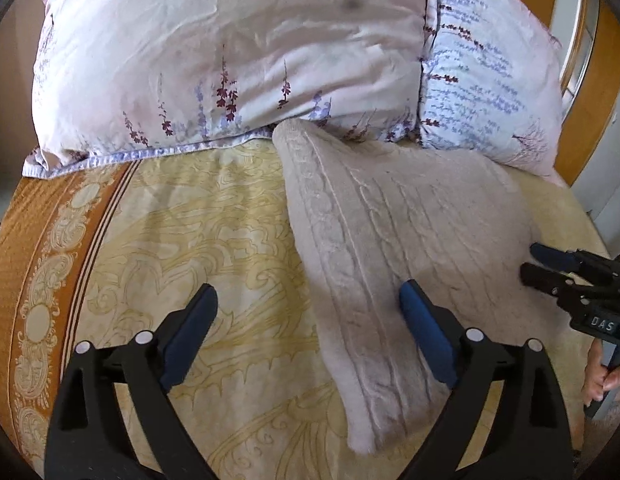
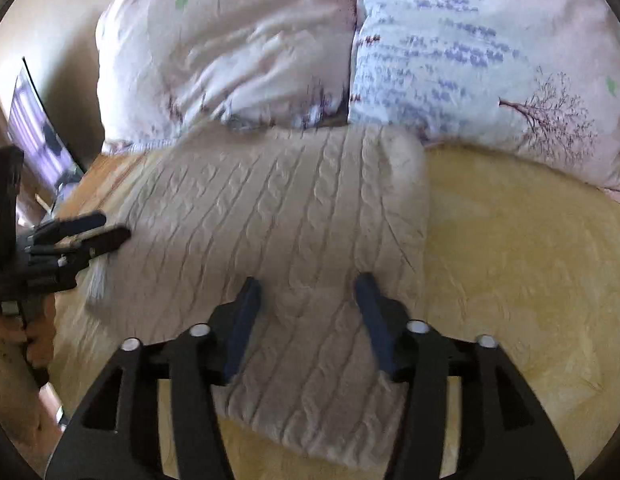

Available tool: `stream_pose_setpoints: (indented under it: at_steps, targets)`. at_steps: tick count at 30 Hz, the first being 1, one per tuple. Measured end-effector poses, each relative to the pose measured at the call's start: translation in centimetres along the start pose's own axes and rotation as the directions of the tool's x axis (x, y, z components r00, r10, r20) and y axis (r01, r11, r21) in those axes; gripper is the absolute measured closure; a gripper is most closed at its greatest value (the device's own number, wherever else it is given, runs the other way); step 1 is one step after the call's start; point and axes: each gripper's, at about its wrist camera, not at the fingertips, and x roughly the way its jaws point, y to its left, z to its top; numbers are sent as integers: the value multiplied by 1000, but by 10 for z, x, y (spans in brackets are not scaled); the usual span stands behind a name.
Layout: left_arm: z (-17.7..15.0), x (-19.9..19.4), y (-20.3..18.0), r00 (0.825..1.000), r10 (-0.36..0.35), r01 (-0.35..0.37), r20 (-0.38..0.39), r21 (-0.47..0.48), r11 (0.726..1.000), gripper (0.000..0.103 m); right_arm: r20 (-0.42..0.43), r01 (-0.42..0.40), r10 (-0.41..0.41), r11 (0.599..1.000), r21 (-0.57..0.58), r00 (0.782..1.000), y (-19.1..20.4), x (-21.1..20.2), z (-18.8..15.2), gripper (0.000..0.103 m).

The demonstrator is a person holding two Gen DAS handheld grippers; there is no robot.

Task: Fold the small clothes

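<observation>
One folded beige cable-knit sweater (image 2: 277,216) lies on the bed, spread flat on the pale yellow bedspread with scroll pattern (image 1: 189,232), its far end touching the two pillows at the head of the bed. The left gripper (image 1: 307,312) stands with its jaws spread wide: its left blue-padded finger hangs over bare bedspread, its right one over the near left edge of the sweater, and nothing is pinched between them. The right gripper (image 2: 307,292) has its jaws parted too, less widely, both fingers above the near middle of the knit; the cloth lies under and between them, but the pads do not press on it. Beyond both claws, counted, are two pillows: a large white pillow with purple flower sprigs (image 1: 229,52) ahead and to the left, and a light blue pillow with rows of lavender print and a bare tree (image 2: 490,64) ahead and to the right. An orange ornamented border (image 1: 41,280) runs along the bedspread far left of the left claw. A hand (image 1: 600,376) grips the right tool's handle, cut off at the frame edge. The right wrist view is blurred, so the knit's near corner and the dark screen-like thing at far left are hard to make out.
</observation>
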Motion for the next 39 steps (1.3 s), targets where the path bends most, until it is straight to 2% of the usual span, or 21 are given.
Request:
stream_pose_setpoints:
  at_steps: [3,4,5,6,7,8,10,13,18,22,26,32,34,39]
  targets:
    - [-3,-4,-3,998,39,-39,40,-1,999,6,17,-31,29,995,95,999,-6,0,4,39]
    - [-6,-10,-3,997,45,-45,56,-4,999,6,37,-47,43,992,118,998,-7,-5,2,35]
    - [-9,-16,-4,996,48,-48,74,-2,999,7,62,-53,45,990,132,997,-7,-13,-2,23]
    - [-15,-25,-5,994,51,-52,98,6,999,7,97,-56,43,988,145,994,-7,-22,-6,18]
    - [-19,-31,-6,992,54,-55,112,10,998,6,133,-44,24,987,152,991,-5,-31,-12,9]
    - [-25,-37,-6,991,56,-58,124,12,998,5,168,-15,-12,988,155,986,-6,-43,-18,4]
    - [-38,-48,-7,989,63,-64,136,1,998,2,237,40,-75,987,153,969,-4,-64,-29,1]
    - [-53,-55,-8,991,64,-61,122,-24,998,2,267,71,-112,985,160,957,-4,-79,-40,1]
    - [-72,-55,-14,996,59,-56,63,-47,997,2,247,121,-169,973,198,954,-6,-89,-56,1]
    - [-82,-54,-20,999,37,-36,25,-59,998,2,175,101,-138,973,205,975,-5,-82,-68,1]
    - [-84,-51,-29,996,90,-90,1,-28,996,2,126,151,-170,977,151,977,11,-68,-76,1]
    - [-86,-42,-41,990,131,-131,-45,11,991,2,48,197,-204,973,118,978,29,-46,-83,1]
    - [-87,-39,-44,989,137,-136,-62,19,991,2,41,222,-226,970,97,973,34,-42,-84,1]
    - [-88,-30,-47,986,136,-135,-94,18,991,2,19,221,-224,971,91,974,37,-37,-87,1]
